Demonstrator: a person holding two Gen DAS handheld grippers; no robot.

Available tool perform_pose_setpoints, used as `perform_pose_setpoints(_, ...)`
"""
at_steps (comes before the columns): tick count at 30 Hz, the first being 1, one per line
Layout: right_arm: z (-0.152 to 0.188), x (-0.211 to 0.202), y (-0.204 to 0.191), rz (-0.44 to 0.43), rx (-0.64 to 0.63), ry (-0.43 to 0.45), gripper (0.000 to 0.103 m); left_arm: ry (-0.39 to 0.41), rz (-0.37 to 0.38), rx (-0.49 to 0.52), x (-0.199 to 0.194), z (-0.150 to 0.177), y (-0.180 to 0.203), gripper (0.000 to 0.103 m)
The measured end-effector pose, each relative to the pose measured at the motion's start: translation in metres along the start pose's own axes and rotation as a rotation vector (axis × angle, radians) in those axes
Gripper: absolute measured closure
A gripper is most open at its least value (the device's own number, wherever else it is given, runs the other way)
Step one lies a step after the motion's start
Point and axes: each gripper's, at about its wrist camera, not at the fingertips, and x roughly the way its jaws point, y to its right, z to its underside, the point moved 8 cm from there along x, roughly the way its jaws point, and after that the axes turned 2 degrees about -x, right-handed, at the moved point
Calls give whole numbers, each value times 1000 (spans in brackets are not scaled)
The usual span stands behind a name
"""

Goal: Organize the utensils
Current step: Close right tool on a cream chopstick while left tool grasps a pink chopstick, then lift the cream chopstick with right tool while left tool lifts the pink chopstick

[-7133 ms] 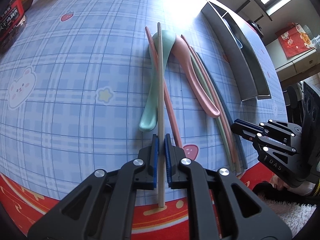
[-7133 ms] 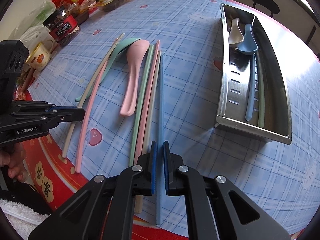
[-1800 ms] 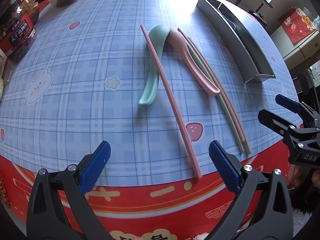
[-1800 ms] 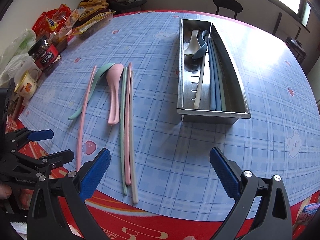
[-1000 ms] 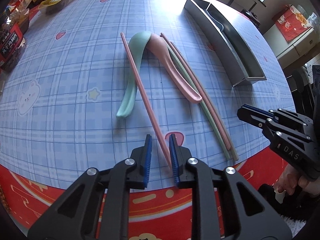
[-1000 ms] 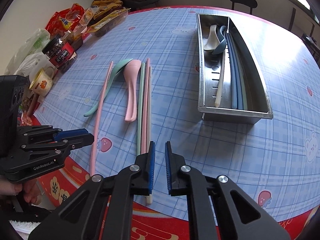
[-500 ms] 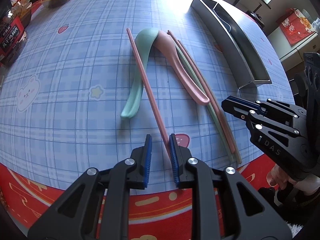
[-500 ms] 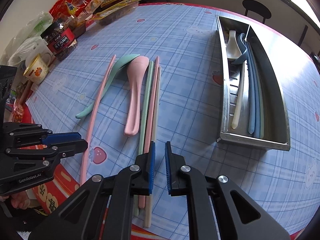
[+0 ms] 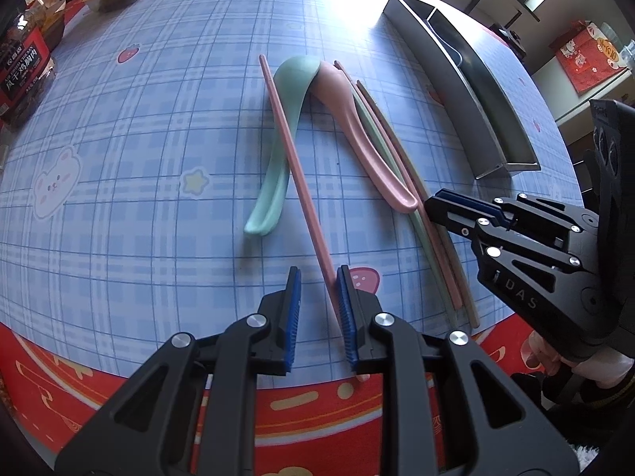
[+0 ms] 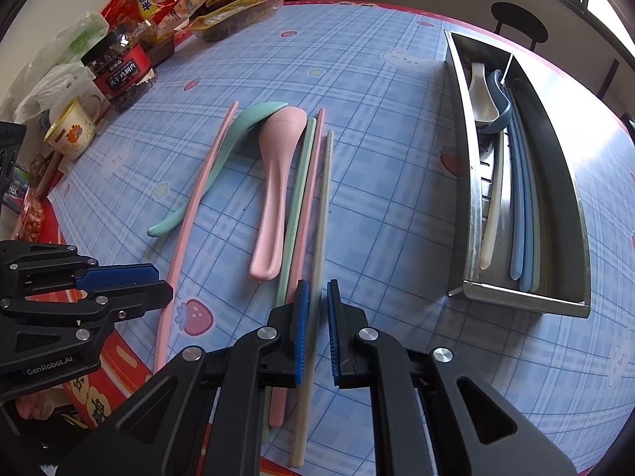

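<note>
A long pink chopstick (image 9: 289, 150) lies on the blue checked cloth. Its near end is between the jaws of my left gripper (image 9: 317, 273), against the right pad and clear of the left. The jaws are opening. My right gripper (image 10: 316, 283) is shut to a narrow slit over the near end of a cream chopstick (image 10: 323, 198), which lies flat on the table. A green chopstick (image 10: 299, 182), a second pink one (image 10: 311, 182), a pink spoon (image 10: 278, 158) and a green spoon (image 10: 238, 127) lie beside it.
The steel tray (image 10: 516, 301) at the right holds two spoons and several chopsticks. A jar (image 10: 123, 75), a mug (image 10: 73, 131) and snack packets (image 10: 234, 8) crowd the far left. The table's red edge (image 9: 119, 396) runs just under both grippers.
Both grippers went from wide open to nearly shut. Since then the left jaws have parted a little around the pink chopstick. The right gripper has shifted so that the cream chopstick shows in its slit.
</note>
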Motion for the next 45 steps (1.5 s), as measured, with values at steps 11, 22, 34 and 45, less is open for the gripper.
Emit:
perform_pose_setpoints(11, 22, -11, 16, -5, 98, -15, 97, 0, 4, -10, 3, -5, -1, 79)
perform_pose_setpoints(22, 25, -11, 15, -7, 96, -13, 96, 21, -26, 28, 7, -22, 1, 79)
perform_pose_setpoints(34, 25, -11, 16, -15, 98, -9, 97, 36, -27, 63, 8, -20, 1, 80)
perform_pose_setpoints(45, 26, -13, 17, -10, 98, -18, 97, 22, 46, -18, 0, -11, -20, 92)
